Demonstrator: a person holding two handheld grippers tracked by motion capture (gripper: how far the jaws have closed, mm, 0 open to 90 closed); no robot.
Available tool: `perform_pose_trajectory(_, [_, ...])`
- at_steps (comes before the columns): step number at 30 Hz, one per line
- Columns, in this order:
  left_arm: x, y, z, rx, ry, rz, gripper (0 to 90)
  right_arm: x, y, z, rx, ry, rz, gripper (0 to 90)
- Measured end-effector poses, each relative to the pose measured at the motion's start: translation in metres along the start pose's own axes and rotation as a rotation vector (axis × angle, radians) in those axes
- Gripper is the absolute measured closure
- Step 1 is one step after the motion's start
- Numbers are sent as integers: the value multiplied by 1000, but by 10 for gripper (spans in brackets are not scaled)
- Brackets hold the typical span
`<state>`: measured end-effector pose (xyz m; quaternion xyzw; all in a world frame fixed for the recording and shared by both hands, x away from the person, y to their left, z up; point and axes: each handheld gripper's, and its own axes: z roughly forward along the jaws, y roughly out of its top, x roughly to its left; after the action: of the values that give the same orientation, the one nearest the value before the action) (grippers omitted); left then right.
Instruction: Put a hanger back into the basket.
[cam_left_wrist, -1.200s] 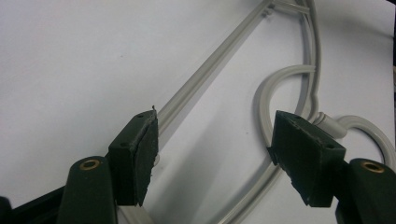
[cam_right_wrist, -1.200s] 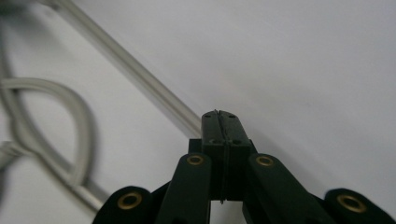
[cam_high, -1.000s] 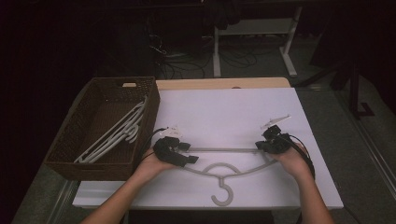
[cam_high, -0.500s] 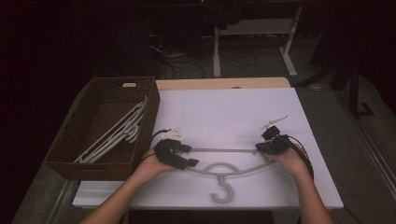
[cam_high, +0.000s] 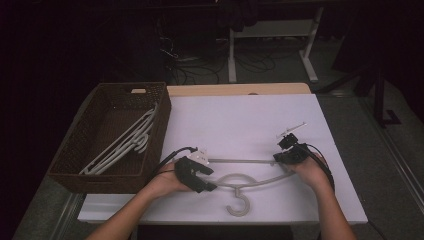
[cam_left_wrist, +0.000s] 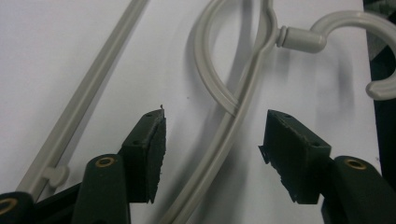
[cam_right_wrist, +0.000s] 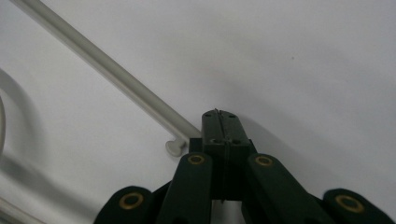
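Left gripper (cam_left_wrist: 210, 140) now wide open astride hanger (cam_high: 250, 181) shoulder, gripping nothing; earlier nearer the bar. Right gripper (cam_right_wrist: 223, 122) pinched closed at bar end; hold uncertain. Hanger flat on table (cam_high: 240, 120). Left grasp likely next.

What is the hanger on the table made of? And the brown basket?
The hanger looks like smooth pale grey plastic: its hook and bars are rounded and moulded, with a soft sheen. The basket looks like dark brown woven wicker, going by its ribbed, plaited walls, though it could be imitation.
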<state>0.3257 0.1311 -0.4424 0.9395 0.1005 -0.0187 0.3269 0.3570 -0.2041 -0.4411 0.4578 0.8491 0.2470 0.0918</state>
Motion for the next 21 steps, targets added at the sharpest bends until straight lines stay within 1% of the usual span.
perform_pose_trajectory(3, [-2, 3, 2, 18, -4, 32, 496, 0, 0, 0, 2, -2, -2, 899])
perform_pose_trajectory(4, [-2, 4, 3, 28, -4, 45, 535, 0, 0, 0, 3, -4, -3, 898])
perform_pose_trajectory(5, [-2, 5, 4, 38, 1, 56, 551, 1, 1, 0, 4, -4, -3, 899])
perform_pose_trajectory(8, [-3, 7, 8, 59, -16, 72, 624, 0, 1, 1, 4, -3, -3, 898])
perform_pose_trajectory(9, [-4, 8, 9, 64, -15, 81, 642, 0, 1, 1, 4, -2, -3, 898])
perform_pose_trajectory(10, [-4, 9, 9, 70, -11, 90, 649, 0, 1, 1, 4, -2, -5, 899])
perform_pose_trajectory(14, [-2, 11, 10, 80, -14, 99, 705, 1, 2, 1, 5, -3, -3, 899])
perform_pose_trajectory(17, [-3, 13, 11, 95, -10, 131, 721, 1, 2, 1, 7, -6, -9, 898])
perform_pose_trajectory(19, [-4, 13, 11, 97, -10, 136, 731, 1, 2, 1, 8, -6, -9, 898])
perform_pose_trajectory(20, [-5, 14, 11, 106, -14, 158, 741, 2, 3, 1, 15, -11, -17, 898])
perform_pose_trajectory(21, [-5, 14, 11, 107, -17, 163, 745, 3, 4, 1, 17, -11, -19, 898])
